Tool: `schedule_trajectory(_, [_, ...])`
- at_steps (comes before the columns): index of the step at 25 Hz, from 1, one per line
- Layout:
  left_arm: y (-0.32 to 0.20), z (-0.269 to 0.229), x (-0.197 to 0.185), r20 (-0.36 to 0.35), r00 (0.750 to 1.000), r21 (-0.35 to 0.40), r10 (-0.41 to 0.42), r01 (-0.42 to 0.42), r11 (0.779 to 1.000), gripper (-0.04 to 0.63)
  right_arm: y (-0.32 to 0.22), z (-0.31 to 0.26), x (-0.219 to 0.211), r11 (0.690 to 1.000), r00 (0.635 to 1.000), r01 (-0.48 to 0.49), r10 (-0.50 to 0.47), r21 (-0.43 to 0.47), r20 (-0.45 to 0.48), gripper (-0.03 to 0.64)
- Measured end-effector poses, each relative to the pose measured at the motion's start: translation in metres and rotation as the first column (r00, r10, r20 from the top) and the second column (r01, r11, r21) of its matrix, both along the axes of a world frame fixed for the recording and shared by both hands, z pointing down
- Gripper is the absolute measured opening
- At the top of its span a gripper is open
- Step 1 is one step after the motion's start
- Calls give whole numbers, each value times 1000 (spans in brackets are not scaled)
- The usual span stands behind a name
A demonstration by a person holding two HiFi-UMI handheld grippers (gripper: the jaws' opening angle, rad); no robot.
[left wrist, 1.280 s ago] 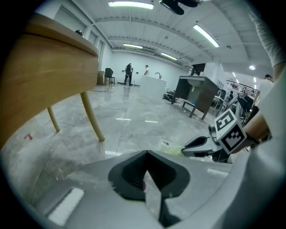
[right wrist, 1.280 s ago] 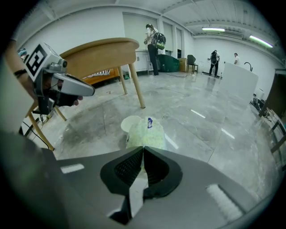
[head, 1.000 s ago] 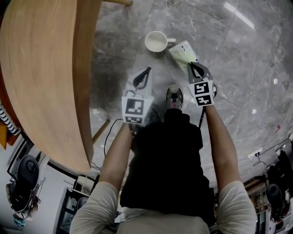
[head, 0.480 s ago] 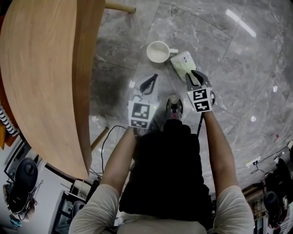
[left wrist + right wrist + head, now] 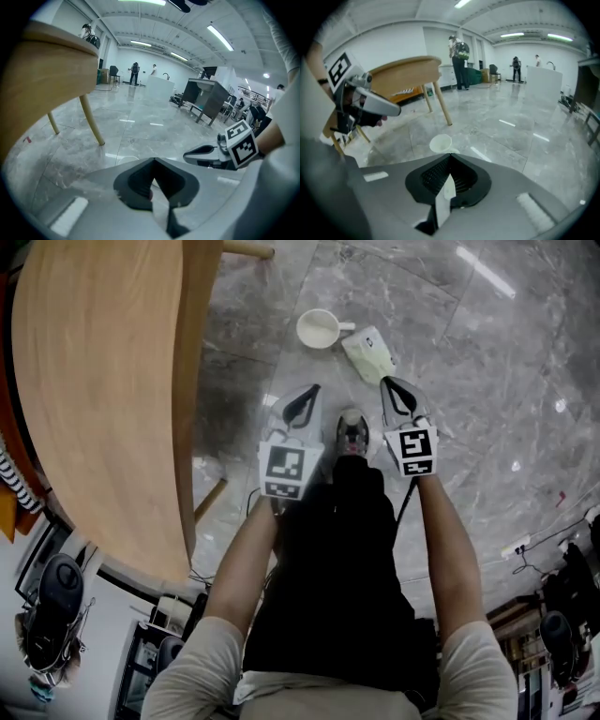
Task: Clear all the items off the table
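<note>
**Asker:** Where are the things that need clearing?

**Describer:** They are on the grey marble floor (image 5: 487, 381). A white cup (image 5: 319, 329) stands upright, its handle turned toward a pale packet (image 5: 368, 351) lying just beside it. The round wooden desk (image 5: 94, 381) fills the left of the head view, well apart from both.

**Asker:** And the person?

**Describer:** They are seen from above, in dark clothing. Their bare forearms stretch forward, and one shoe (image 5: 352, 432) shows between the two tools.

**Asker:** How is the left tool set?

**Describer:** The left hand-held gripper (image 5: 153, 160) has its jaws together, tips meeting, with nothing gripped. It is held over the floor, short of the cup.

**Asker:** And the right?

**Describer:** The right hand-held gripper (image 5: 450, 155) has just been closing its jaws. They now meet with nothing between them. In the head view its tips sit near the closer end of the packet. Its own view shows it raised above the floor, with the cup ahead.
</note>
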State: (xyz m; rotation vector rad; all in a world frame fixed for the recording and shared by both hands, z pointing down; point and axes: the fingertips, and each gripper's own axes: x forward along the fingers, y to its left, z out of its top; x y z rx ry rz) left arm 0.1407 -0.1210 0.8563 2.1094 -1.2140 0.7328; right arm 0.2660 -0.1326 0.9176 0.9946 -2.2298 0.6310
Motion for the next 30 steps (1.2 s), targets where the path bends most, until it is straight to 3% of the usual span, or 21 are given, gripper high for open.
schedule_trajectory(2, [7,-24,-1,4,1000,-8,3,-3,1000,20,-1,-27,14,991,984,-132,135,-39,118,6])
schedule_trajectory(4, [15,-49,-2,7,1000,-8,0,0,1000,20,-5,-58,34,955,927,-282,296,-92,229,7])
schedule_trajectory(6, [19,-76,-4,7,1000,-5,-11,11,1000,20,-9,-95,48,919,870,-379,394,-109,298,6])
schedule_trajectory(10, [19,-140,-5,-19,999,18,-42,42,999,20,-1,-179,38,906,828,-415,415,-86,376,6])
schedule_trajectory(13, [23,-189,1,-29,1000,36,-8,9,999,20,16,-219,37,883,787,-452,463,-130,409,6])
schedule_trajectory(19, [38,-275,-3,7,998,65,65,-66,996,20,18,-284,103,772,651,-607,620,-190,437,6])
schedule_trajectory(20, [41,-288,-5,12,998,71,64,-65,995,20,16,-302,113,767,649,-618,621,-171,441,6])
schedule_trajectory(22, [41,-315,-9,8,999,87,46,-46,995,20,9,-349,115,789,678,-607,579,-100,452,6])
schedule_trajectory(27, [34,-401,-11,-49,998,157,-33,40,987,20,-3,-495,49,868,812,-475,369,145,452,6])
schedule_trajectory(30, [28,-460,-1,-82,996,233,-39,58,971,20,-3,-569,21,875,847,-418,278,244,452,6])
